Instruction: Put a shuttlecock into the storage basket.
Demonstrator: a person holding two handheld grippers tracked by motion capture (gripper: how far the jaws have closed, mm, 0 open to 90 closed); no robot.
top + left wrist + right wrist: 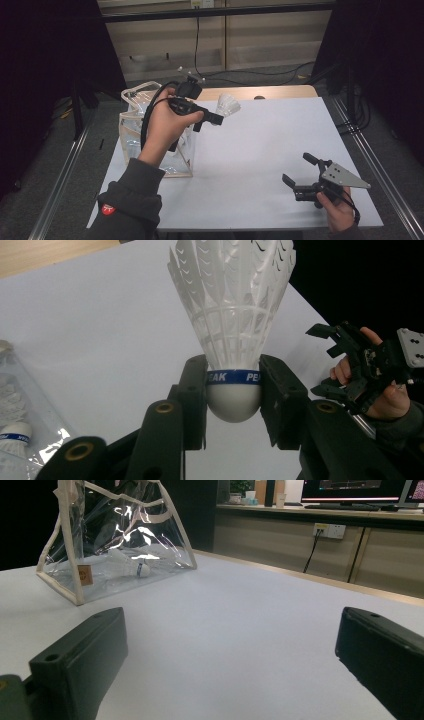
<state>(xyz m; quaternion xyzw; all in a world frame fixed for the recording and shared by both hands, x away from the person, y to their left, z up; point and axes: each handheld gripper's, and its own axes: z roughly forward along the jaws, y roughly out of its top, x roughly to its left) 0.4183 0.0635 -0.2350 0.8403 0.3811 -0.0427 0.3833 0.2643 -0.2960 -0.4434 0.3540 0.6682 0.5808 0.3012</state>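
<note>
My left gripper [218,119] clamps a shuttlecock [232,325] by its cork, held above the table [260,150] at ten o'clock, beside the clear bag [131,131]. My right gripper [300,170] waits open at five o'clock. I judge this the carrying step; next comes lowering it gently.

Left hand-held gripper [218,119] is raised on a lifted forearm, its jaws clamped together on a load. Right hand-held gripper [296,171] sits low near the front right, held in the right hand [337,212], jaws spread wide apart.
</note>
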